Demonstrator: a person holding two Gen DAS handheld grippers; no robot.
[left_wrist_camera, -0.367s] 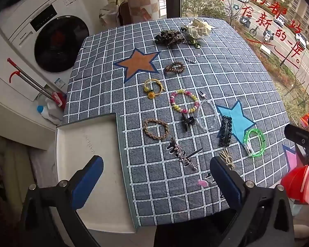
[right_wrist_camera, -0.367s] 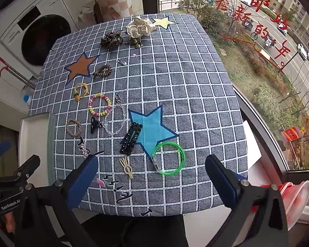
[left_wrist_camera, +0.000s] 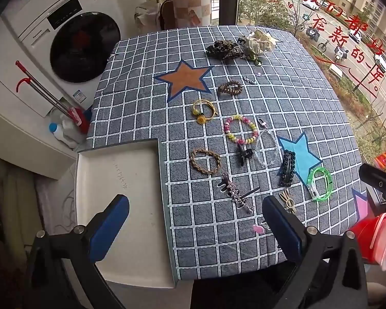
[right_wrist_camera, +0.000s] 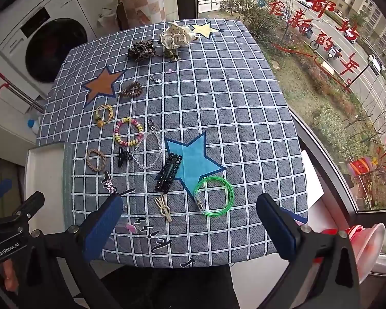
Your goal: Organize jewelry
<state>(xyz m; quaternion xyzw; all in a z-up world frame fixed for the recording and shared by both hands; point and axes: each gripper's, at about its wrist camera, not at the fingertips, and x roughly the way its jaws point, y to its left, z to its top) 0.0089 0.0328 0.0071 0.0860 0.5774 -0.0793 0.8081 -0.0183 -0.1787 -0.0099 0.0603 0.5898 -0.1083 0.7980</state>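
- The left gripper [left_wrist_camera: 193, 221] hangs above the near edge of the table, its blue pads spread wide with nothing between them; one pad sits over the white tray [left_wrist_camera: 131, 170] at the lower left of the left wrist view, the other over the checked tablecloth [left_wrist_camera: 296, 97].
- The right gripper [right_wrist_camera: 189, 219] is also spread wide and empty, low in the right wrist view, above the cloth's near edge.
- The jewelry lies loose on the cloth, none of it in the tray, in a rough band running from the top centre down to the lower middle of both views.
- In the left wrist view, a braided brown bracelet [left_wrist_camera: 205, 161] lies just beside the tray's right wall.
- Above it lie a yellow cord bracelet [left_wrist_camera: 204, 111] and a dark coiled hair tie [left_wrist_camera: 230, 88].
- A pink-and-yellow beaded bracelet [left_wrist_camera: 241, 133] sits at the centre, with a clear chain [left_wrist_camera: 267, 149] at its right.
- A black beaded hair clip [right_wrist_camera: 168, 172] overlaps the left edge of the blue star [right_wrist_camera: 193, 158] in the right wrist view.
- A green bangle [right_wrist_camera: 214, 196] lies just below that star, between the right gripper's pads in the picture.
- A cream scrunchie [right_wrist_camera: 176, 37] and a leopard-print scrunchie [right_wrist_camera: 141, 49] rest at the far end, upper centre.
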